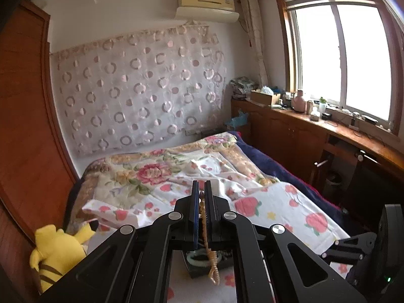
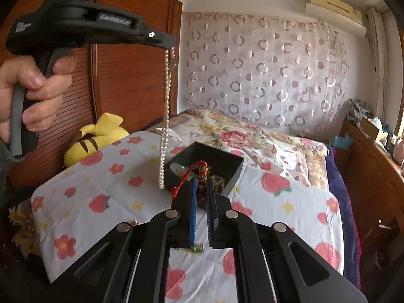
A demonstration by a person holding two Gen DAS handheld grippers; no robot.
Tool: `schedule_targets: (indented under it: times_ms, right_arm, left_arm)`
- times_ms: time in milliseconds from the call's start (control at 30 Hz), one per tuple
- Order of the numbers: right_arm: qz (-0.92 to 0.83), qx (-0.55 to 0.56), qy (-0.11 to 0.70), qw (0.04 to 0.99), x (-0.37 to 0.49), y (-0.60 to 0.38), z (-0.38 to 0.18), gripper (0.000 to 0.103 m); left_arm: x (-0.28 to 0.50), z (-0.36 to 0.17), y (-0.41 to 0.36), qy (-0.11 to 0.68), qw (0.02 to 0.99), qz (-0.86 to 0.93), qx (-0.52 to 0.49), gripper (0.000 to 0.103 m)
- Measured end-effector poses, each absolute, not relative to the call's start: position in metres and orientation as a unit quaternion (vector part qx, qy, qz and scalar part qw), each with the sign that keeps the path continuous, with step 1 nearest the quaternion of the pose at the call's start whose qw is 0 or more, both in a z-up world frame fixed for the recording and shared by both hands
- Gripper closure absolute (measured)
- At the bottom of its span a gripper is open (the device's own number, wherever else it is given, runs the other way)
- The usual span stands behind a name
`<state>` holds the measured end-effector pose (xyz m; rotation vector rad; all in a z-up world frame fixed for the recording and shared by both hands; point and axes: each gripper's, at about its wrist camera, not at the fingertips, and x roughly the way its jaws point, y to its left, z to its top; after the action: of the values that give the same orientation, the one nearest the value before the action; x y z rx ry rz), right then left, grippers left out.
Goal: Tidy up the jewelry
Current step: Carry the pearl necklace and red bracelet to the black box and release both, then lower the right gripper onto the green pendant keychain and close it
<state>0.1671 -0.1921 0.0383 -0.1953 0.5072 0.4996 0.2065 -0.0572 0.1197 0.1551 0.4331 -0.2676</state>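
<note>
Above bed, left gripper (image 2: 169, 46) is pinching pearl necklace (image 2: 165, 116), dangling beside black box (image 2: 233, 176). Right gripper (image 2: 201, 184) is gripping beaded bracelet w/ red cord (image 2: 202, 170).

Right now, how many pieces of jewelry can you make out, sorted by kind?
Long white pearl strand, hanging from the left gripper: 1
Red-cord bracelet with dark and gold beads, held by the right gripper: 1
Pale green jade bangle, in the open black box: 1
Total: 3, though the box's dark contents are too dim to tell.
</note>
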Motion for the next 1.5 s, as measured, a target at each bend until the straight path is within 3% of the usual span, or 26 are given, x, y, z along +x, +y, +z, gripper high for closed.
schedule_targets:
  times_ms: [367, 833, 1033, 1100, 1233, 1267, 1367, 1500]
  right_arm:
    - [0.226, -0.1, 0.267, 0.931, 0.219, -0.181, 0.033, 0.095]
    - [0.216, -0.052, 0.343, 0.913, 0.285, -0.174, -0.023, 0.095]
    - [0.219, -0.052, 0.345, 0.911, 0.285, -0.169, -0.025, 0.093]
    - [0.219, -0.052, 0.34, 0.913, 0.283, -0.17, -0.023, 0.093]
    - [0.22, -0.051, 0.331, 0.916, 0.276, -0.177, -0.016, 0.078]
    - [0.221, -0.051, 0.328, 0.917, 0.274, -0.179, -0.015, 0.078]
    - [0.229, -0.049, 0.318, 0.919, 0.26, -0.185, -0.01, 0.078]
    - [0.241, -0.056, 0.315, 0.916, 0.24, -0.189, -0.009, 0.078]
  left_arm:
    - [0.25, 0.121, -0.061, 0.238, 0.961, -0.118, 0.075, 0.1]
    - [0.289, 0.008, -0.036, 0.343, 0.931, -0.105, 0.064, 0.099]
    - [0.287, -0.011, -0.025, 0.353, 0.928, -0.106, 0.051, 0.099]
    - [0.283, -0.015, -0.023, 0.353, 0.928, -0.107, 0.047, 0.092]
    - [0.265, -0.02, -0.02, 0.342, 0.932, -0.105, 0.053, 0.069]
    - [0.262, -0.021, -0.02, 0.339, 0.933, -0.104, 0.055, 0.06]
    - [0.244, -0.03, -0.016, 0.332, 0.935, -0.108, 0.059, 0.056]
    - [0.222, -0.045, -0.013, 0.332, 0.935, -0.113, 0.057, 0.037]
